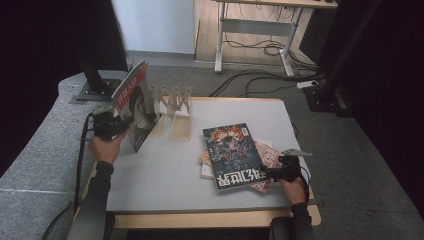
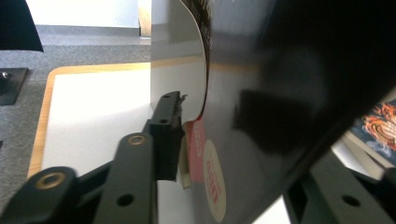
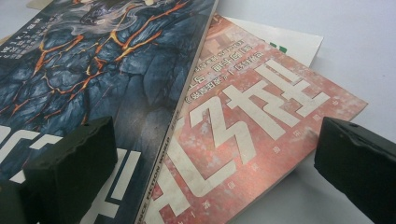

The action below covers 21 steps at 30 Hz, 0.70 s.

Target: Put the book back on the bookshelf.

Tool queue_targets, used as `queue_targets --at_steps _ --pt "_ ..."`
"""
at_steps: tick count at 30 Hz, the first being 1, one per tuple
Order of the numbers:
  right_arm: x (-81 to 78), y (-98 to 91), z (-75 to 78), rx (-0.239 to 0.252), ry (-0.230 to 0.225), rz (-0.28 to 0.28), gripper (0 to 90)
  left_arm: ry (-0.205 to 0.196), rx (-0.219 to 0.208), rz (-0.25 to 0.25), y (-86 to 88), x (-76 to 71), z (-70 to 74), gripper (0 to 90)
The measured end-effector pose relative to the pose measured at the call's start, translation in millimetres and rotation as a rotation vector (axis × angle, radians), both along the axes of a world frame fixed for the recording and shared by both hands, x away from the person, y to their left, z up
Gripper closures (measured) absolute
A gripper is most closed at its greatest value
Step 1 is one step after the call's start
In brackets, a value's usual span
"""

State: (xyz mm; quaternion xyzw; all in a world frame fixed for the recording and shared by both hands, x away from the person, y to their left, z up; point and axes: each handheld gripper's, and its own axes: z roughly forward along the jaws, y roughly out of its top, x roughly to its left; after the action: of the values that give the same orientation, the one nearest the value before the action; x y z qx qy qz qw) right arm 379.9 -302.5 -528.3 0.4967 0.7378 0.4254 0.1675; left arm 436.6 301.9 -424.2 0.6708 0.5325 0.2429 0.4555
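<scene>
— Forearms came in nearest; what did each hold?
— Left gripper (image 1: 111,125) pinched a magazine (image 1: 136,102) upright beside the rack (image 1: 173,107), probably for slotting. Right gripper (image 1: 280,170), fingers spread, hovered at the stack (image 1: 235,155).
— Surroundings?
— Grey desk (image 1: 165,170), carpet, cables.

Red magazine (image 3: 252,140) spine apparently reads "SCIENCE FICTION WORLD".

l gripper (image 2: 196,140) fingers clamp upright magazine (image 2: 261,116) edge, over table (image 2: 93,107).
</scene>
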Motion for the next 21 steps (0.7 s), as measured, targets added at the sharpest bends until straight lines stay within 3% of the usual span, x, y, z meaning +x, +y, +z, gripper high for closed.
queue_targets --at_steps 11,21 --pt "-0.3 -0.1 -0.3 0.001 -0.002 -0.001 0.0 -0.005 -0.002 -0.065 -0.9 -11.7 0.0 38.5" --pt "-0.4 -0.1 -0.4 0.000 -0.004 -0.001 0.0 -0.002 0.026 -0.107 -2.7 -27.8 -4.1 20.3"
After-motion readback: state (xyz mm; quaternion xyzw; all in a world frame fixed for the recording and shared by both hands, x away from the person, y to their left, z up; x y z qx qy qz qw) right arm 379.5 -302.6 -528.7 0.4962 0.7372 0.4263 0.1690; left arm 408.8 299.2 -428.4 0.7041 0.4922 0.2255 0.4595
